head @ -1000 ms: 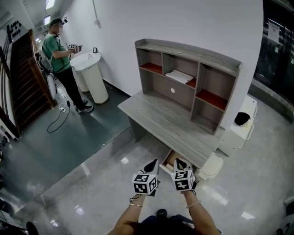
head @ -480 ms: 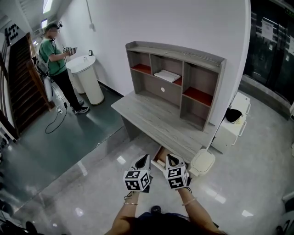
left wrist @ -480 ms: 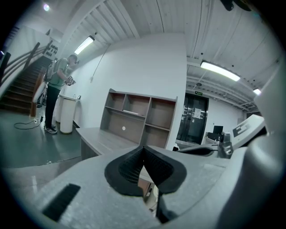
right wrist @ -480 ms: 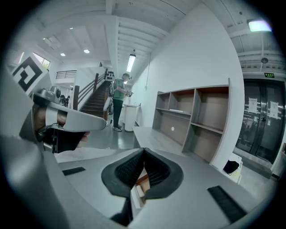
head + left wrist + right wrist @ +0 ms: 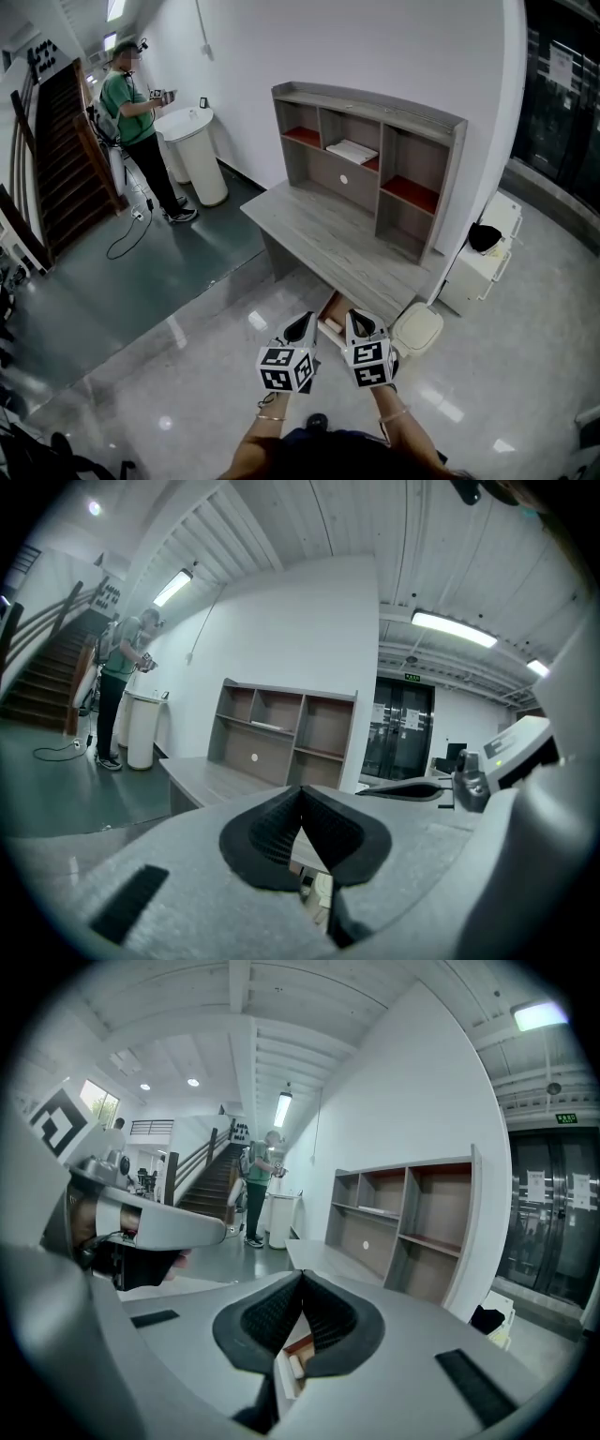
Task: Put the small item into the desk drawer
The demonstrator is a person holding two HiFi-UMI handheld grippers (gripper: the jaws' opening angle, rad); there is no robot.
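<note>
The grey desk [image 5: 330, 236] has one drawer [image 5: 335, 320] pulled open below its front edge. My left gripper [image 5: 302, 329] and right gripper [image 5: 360, 324] hang side by side just in front of that drawer, both pointing at it. Each is shut with nothing between its fingers. In the right gripper view the right gripper [image 5: 302, 1277] has its jaws pressed together, and below them I see the drawer [image 5: 292, 1352] with a small pale object [image 5: 296, 1366] lying inside. The left gripper [image 5: 302, 789] shows the same shut jaws, with a glimpse of the drawer [image 5: 314, 892] underneath.
A shelf hutch [image 5: 380, 141] stands on the desk's back. A white lidded bin [image 5: 415, 330] sits right of the drawer, and a white cabinet [image 5: 487, 267] carrying a black object [image 5: 484, 238] is beyond it. A person [image 5: 134, 117] stands by a white round stand [image 5: 195, 155] near the stairs [image 5: 56, 159].
The head view swayed a little. Both grippers stay shut and close together in front of the open drawer; they sit slightly lower in the picture than half a second ago.
</note>
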